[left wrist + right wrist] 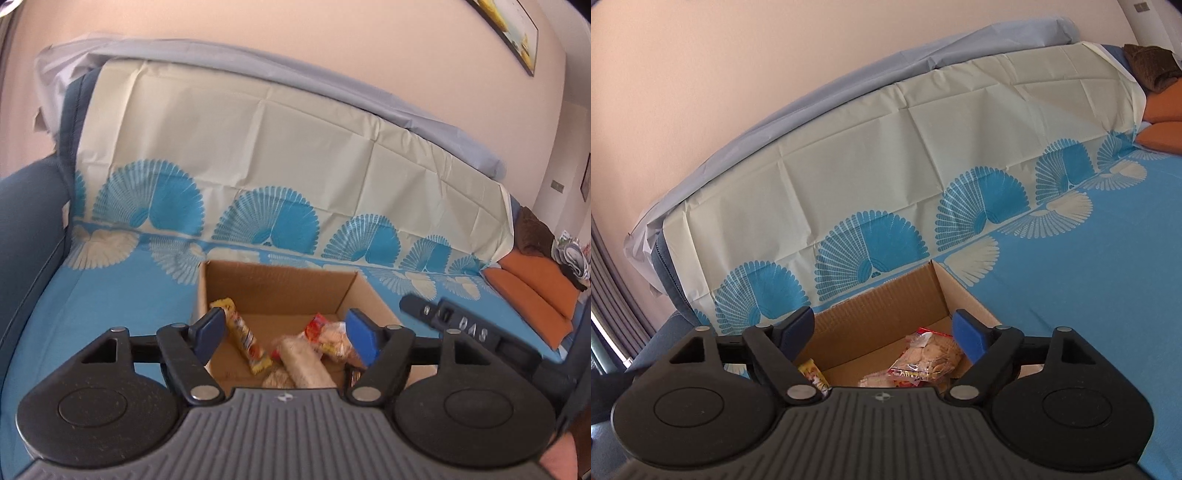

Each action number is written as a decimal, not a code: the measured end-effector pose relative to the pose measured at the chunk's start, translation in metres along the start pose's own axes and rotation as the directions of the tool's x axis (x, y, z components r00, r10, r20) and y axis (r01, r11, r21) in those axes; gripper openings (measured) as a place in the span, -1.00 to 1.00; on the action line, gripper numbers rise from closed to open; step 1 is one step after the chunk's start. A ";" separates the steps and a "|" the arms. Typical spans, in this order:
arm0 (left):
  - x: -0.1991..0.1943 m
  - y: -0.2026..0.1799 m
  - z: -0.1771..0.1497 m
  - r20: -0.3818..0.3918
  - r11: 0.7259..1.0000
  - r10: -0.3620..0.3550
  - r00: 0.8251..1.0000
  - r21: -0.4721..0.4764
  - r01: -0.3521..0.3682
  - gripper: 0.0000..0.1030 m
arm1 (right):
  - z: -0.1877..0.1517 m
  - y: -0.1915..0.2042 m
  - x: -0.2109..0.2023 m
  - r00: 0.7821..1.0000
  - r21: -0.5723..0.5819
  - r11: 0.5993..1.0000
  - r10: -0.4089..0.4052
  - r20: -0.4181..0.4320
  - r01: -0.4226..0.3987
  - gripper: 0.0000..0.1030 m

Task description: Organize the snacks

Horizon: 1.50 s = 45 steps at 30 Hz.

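1. While the snacks are sitting in the cardboard box (pixel 275 286), both sets of tongs are hanging over it with nothing in them. A yellow wrapped bar (pixel 243 336) is lying along the box floor at the left, a pale wrapped roll (pixel 301 363) is lying near the front, and a clear bag of crackers with red print (pixel 330 338) is resting just beside it. A further pale packet is peeking out at the very front edge.

2. Left tongs (pixel 286 334) are standing released, jaws wide apart, the blue pads clear of every packet below them. No earlier view is on hand, so I am only calling what is showing now.

3. Right tongs (pixel 884 336) are likewise spread open and empty, pointing down into the same box from the other side, with the cracker bag (pixel 931 356) and a corner of the yellow bar (pixel 812 373) showing beneath them.

4. Moving outward, the box is sitting on a sofa seat draped with a blue and cream fan-patterned cover (pixel 258 166), and the right tool's black arm (pixel 454 325) is reaching in past the box's right wall in the left view.

5. As for progress, I am judging that several snacks are already collected. No loose snack is showing on the cover in either view, so whether any are left outside the box, I cannot tell.
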State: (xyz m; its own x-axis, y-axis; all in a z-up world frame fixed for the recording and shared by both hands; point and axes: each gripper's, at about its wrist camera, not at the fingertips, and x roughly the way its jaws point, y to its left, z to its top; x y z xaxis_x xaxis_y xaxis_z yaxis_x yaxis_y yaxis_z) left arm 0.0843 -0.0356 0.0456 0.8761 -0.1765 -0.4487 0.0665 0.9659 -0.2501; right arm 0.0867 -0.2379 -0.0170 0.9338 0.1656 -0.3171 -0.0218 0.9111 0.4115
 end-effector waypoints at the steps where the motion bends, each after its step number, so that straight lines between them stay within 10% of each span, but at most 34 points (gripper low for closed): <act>1: -0.007 0.004 -0.006 -0.006 1.000 0.002 1.000 -0.009 -0.002 0.51 | 0.000 0.002 -0.003 1.000 -0.010 1.000 0.003 0.002 -0.003 0.73; 11: -0.069 0.016 -0.050 0.044 0.999 0.032 0.999 -0.008 -0.032 0.67 | 0.012 0.010 -0.054 0.999 -0.048 0.998 -0.032 -0.032 0.030 0.99; 22: -0.067 0.002 -0.103 -0.105 1.000 0.029 0.994 -0.005 -0.029 0.99 | -0.043 -0.007 -0.127 0.988 -0.256 0.962 -0.124 -0.090 0.097 0.99; 45: -0.059 -0.003 -0.103 -0.133 0.990 0.141 0.981 0.012 -0.141 0.99 | -0.070 0.020 -0.108 0.986 -0.400 0.916 -0.099 -0.134 0.038 0.99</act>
State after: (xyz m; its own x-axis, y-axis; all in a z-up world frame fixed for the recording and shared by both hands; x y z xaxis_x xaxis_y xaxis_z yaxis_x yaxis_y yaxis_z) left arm -0.0166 -0.0479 -0.0155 0.8053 -0.0619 -0.5897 -0.0519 0.9834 -0.1741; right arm -0.0399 -0.2117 -0.0341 0.8751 0.1232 -0.4680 -0.1271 0.9916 0.0234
